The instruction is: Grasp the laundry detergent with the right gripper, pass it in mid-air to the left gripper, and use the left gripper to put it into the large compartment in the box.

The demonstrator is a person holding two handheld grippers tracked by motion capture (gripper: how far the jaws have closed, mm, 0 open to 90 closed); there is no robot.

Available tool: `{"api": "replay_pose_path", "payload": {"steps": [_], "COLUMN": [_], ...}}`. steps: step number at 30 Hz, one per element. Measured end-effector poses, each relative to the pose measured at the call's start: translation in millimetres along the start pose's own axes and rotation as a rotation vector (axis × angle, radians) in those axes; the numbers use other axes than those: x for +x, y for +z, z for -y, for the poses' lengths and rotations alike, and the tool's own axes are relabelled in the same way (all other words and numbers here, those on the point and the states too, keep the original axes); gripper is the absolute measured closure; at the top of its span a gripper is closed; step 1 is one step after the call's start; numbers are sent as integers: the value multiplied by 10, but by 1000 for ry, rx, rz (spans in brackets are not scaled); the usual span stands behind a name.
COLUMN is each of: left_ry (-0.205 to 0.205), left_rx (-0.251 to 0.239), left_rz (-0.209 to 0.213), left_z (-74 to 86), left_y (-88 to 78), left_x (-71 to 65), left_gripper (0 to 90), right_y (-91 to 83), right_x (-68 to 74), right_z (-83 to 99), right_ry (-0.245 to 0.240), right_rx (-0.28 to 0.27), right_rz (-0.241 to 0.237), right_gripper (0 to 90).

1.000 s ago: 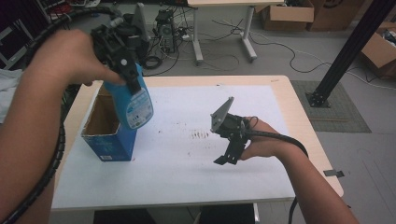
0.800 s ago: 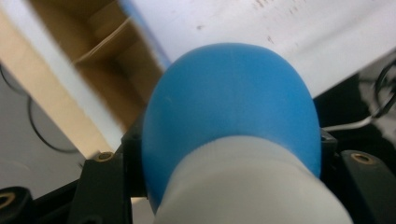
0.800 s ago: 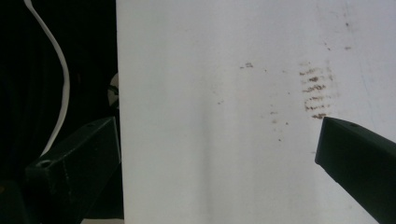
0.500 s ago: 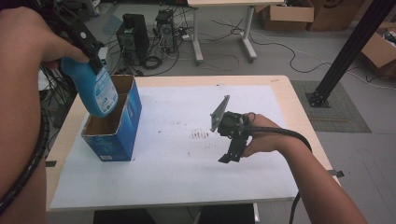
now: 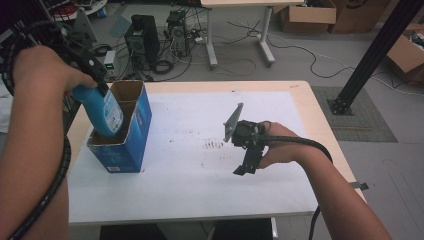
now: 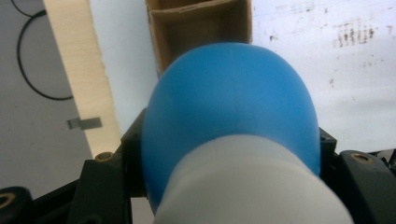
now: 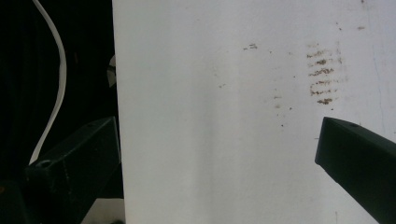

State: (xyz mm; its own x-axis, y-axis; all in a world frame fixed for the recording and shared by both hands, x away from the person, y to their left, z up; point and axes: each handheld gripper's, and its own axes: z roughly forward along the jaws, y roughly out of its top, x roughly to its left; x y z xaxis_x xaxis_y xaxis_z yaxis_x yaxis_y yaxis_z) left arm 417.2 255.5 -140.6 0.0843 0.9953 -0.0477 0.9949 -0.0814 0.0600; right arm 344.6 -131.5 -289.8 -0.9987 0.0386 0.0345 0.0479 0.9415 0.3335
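Blue plastic bottle (image 5: 102, 107) with a white cap and a printed label is the thing in hand: the left gripper (image 5: 92, 75) is clamped on its neck end, jaws pressed against both sides as the left gripper view shows, and its base is already dipping, tilted, into the near compartment of the open blue cardboard box (image 5: 125, 142) at the left side of the table.

Nearest the person, the right gripper (image 5: 246, 167) rests low over the white sheet (image 5: 200, 190) covering the light wooden table (image 5: 320, 120), jaws wide apart with nothing between them.

To do the step well, I would judge that the bottle needs straightening toward upright before it goes lower, since its slant points the base at the box's left wall. It should descend into one compartment without catching the cardboard divider (image 6: 198, 13) that crosses the interior. The box looks light and could slide or tip under a sideways push, so the idle right gripper might steady it. Release only once the base sits on the bottom.

By count: one bottle, one box with two compartments visible, two grippers, one patch of brown smudges (image 5: 214, 145) on the sheet. Farther off, on the floor beyond the table, stand two dark computer towers (image 5: 142, 37), a second table's legs (image 5: 212, 40), loose cables, and cardboard cartons at the right.
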Motion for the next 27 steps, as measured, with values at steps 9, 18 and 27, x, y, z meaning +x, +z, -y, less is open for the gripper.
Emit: {"api": "replay_pose_path", "payload": {"steps": [9, 18, 27], "left_ry": [-38, -25, -7], "left_rx": [-15, 15, 33], "left_rz": [5, -3, -24], "left_z": [14, 8, -25], "left_y": [552, 1006, 1353], "left_x": [86, 49, 15], "left_gripper": [391, 392, 391], "right_y": [41, 73, 105], "right_x": [24, 36, 33], "right_z": [7, -17, 17], "right_ry": [-4, -9, 3], "right_rx": [-3, -2, 4], "right_rz": [-7, -14, -22], "right_gripper": [0, 0, 0]}}
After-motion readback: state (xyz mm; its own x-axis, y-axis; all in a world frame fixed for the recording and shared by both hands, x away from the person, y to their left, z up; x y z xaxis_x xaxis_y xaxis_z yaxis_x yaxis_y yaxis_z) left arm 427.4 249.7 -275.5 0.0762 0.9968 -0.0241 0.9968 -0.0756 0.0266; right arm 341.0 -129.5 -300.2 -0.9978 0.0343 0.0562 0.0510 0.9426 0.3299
